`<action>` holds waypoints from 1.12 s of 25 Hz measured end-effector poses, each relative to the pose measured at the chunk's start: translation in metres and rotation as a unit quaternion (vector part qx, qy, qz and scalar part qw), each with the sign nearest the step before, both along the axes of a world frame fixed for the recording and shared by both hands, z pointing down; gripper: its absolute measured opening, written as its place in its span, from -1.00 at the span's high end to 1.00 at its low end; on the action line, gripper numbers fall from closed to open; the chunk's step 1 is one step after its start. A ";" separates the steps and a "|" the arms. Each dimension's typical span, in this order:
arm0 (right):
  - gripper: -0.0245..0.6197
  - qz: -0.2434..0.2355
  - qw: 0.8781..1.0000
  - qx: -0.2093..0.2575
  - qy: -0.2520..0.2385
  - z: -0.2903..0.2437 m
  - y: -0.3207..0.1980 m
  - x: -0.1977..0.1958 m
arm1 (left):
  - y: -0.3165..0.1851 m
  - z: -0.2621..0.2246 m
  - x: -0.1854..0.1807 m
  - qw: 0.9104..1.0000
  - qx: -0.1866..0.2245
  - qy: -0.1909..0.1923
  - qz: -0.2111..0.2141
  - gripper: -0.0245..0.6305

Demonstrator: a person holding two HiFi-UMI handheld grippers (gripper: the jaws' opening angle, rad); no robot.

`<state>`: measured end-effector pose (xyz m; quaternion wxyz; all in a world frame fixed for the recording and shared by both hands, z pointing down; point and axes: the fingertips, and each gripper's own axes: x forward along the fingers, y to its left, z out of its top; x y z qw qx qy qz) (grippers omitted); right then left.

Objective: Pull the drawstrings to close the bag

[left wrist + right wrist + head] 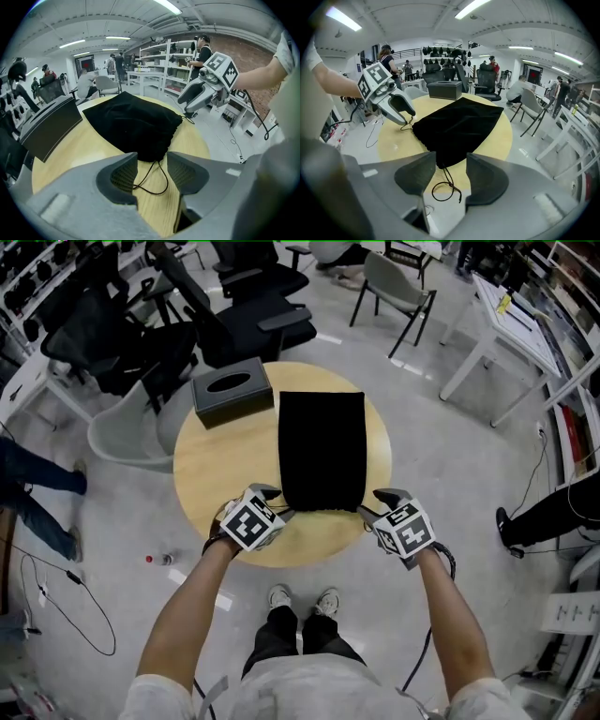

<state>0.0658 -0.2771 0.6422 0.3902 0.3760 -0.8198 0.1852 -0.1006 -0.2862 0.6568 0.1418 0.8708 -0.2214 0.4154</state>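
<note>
A black drawstring bag [322, 451] lies flat on the round wooden table [220, 474], its gathered mouth toward me. At the mouth's left corner my left gripper [280, 513] is open, and its own view shows a thin black drawstring loop [154, 180] on the wood below the gap between its jaws [152, 169]. The right gripper [367, 512] hovers open at the mouth's right corner. Its own view shows the other cord loop [444, 187] hanging over the table edge under its jaws [451, 174]. Neither pair of pads touches a cord.
A black tissue box [232, 390] sits on the table's far left. Office chairs [234, 306] and a grey chair [127, 432] crowd the far side, with white tables [511, 324] at the right. A small bottle [161, 560] lies on the floor. People stand around the room.
</note>
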 end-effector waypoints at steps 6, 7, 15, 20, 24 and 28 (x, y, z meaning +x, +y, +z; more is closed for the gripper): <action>0.29 -0.024 0.999 -0.019 0.019 0.016 0.005 0.001 | 0.003 0.017 0.004 1.000 -0.010 -0.005 0.017 0.30; 0.29 -0.027 0.999 -0.022 0.021 0.019 0.006 0.001 | 0.004 0.019 0.004 1.000 -0.012 -0.007 0.019 0.30; 0.30 -0.054 0.997 -0.050 0.035 0.038 0.010 -0.001 | 0.006 0.032 0.006 0.999 -0.027 -0.027 0.035 0.30; 0.30 -0.068 0.995 -0.064 0.043 0.047 0.012 -0.002 | 0.009 0.040 0.006 0.997 -0.042 -0.051 0.040 0.30; 0.33 -0.081 0.993 -0.074 0.049 0.052 0.015 -0.002 | 0.013 0.045 0.006 0.995 -0.064 -0.074 0.034 0.30; 0.34 -0.092 0.991 -0.078 0.054 0.054 0.016 -0.003 | 0.011 0.046 0.005 0.993 -0.071 -0.094 0.019 0.30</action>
